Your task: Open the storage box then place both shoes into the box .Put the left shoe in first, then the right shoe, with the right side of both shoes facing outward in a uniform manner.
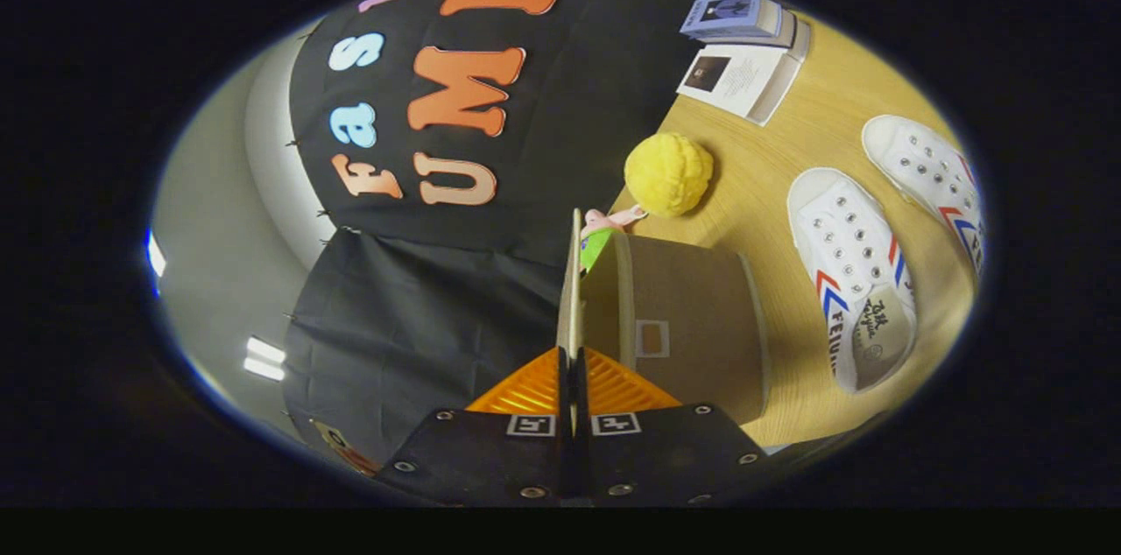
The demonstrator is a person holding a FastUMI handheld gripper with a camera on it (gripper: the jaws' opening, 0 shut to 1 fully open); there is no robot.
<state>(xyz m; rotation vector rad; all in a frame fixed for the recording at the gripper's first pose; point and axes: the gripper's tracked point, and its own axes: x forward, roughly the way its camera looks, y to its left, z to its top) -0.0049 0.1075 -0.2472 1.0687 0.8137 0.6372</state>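
Cloth wall hangs dark across the left, and right beside it comes the action: the gripper has its fingers pressed together on a thin pale flap, the lid of the storage box, seen edge-on and running straight ahead from the fingertips. Both fingers pinch that lid, no gap to speak of between them. Just to the right of the lid sits the brown storage box itself, its side wall carrying a small pale label frame. Beyond the box, a pink and green toy peeks over its far edge, and just past that sits a yellow knobbly ball on the wooden table. Further off, two books lie stacked near the wall. Moving right, a white canvas shoe with red and blue stripes lies just beside the box, and the second matching shoe lies a little further out, both on the table, outside the box.
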